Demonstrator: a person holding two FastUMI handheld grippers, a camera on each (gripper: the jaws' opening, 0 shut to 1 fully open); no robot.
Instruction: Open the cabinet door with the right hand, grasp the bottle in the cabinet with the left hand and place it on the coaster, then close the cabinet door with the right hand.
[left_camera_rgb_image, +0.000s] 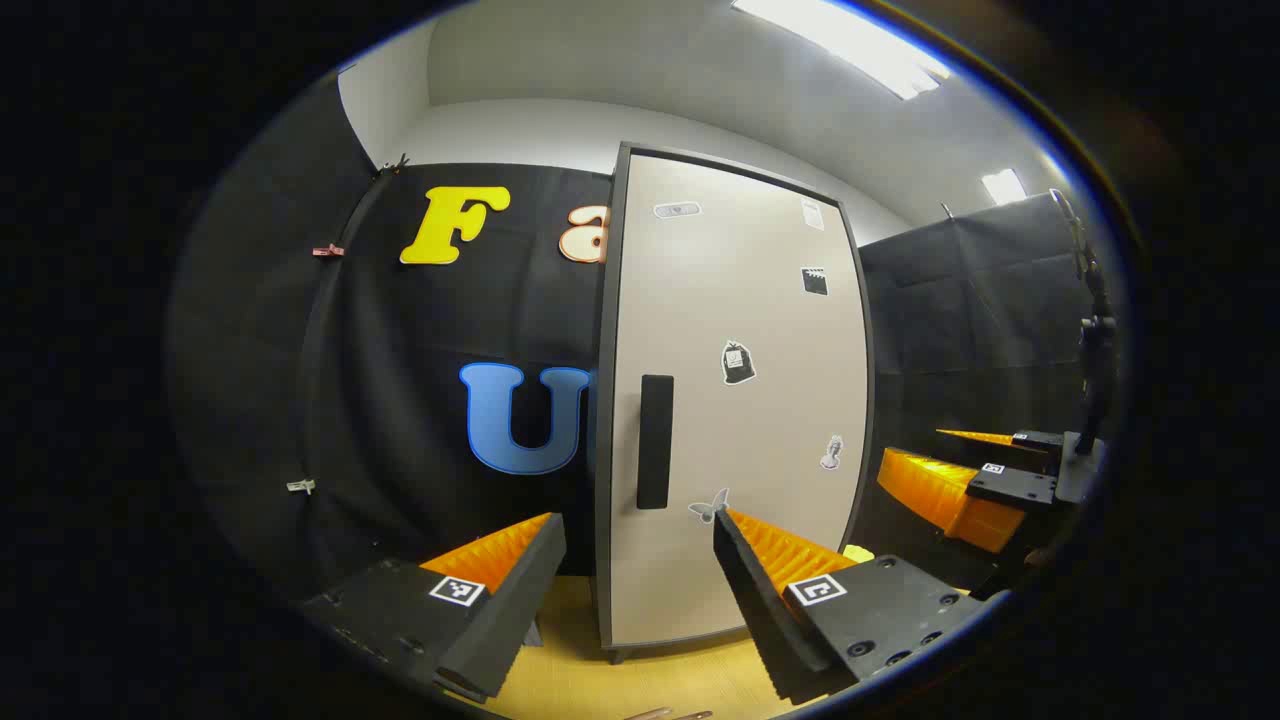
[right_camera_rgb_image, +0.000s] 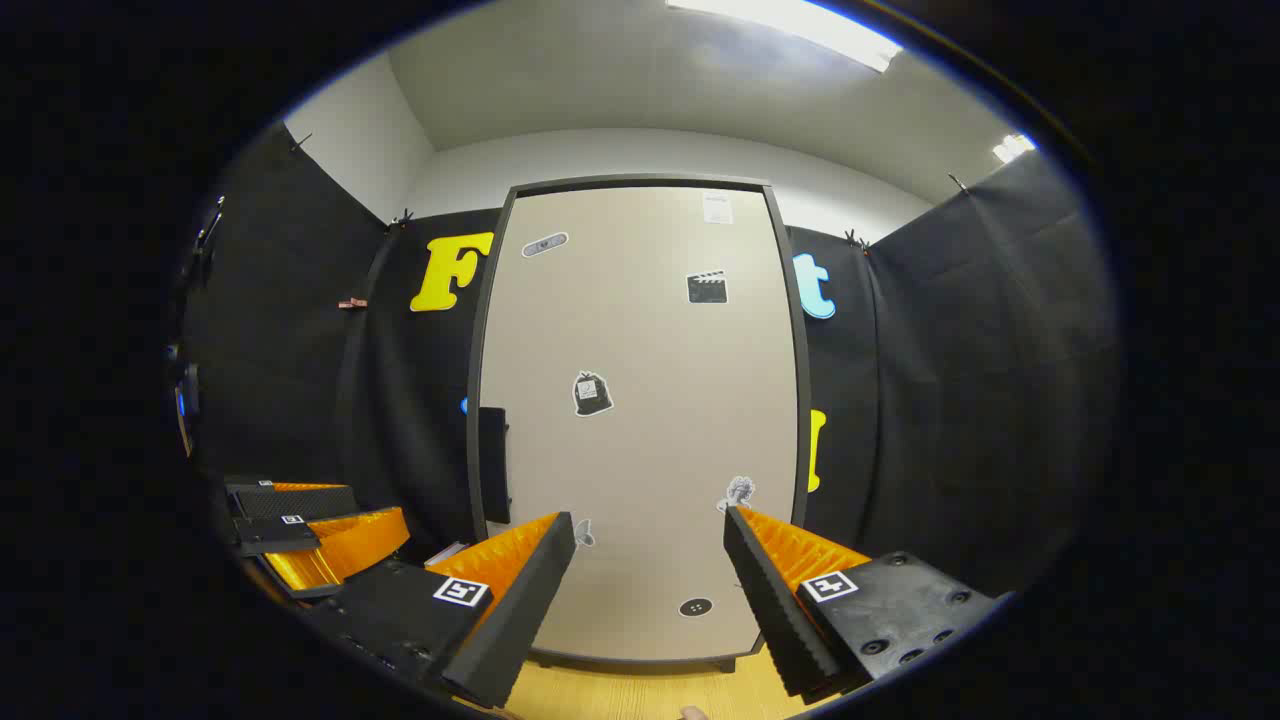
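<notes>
Closed cabinet door (right_camera_rgb_image: 640, 420) (stickers scattered on it), dark handle (right_camera_rgb_image: 493, 465) at its left edge, right gripper (right_camera_rgb_image: 648, 530) open before it

Cabinet door (right_camera_rgb_image: 640, 400) smooth matt laminate, paper-like stickers; table (left_camera_rgb_image: 640, 680) light wood grain; booth wall matt cloth.

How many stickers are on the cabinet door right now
7 in the right gripper view: top left, top right, clapperboard, middle, right edge low, lower left, bottom. The open right gripper may hide others.
</notes>
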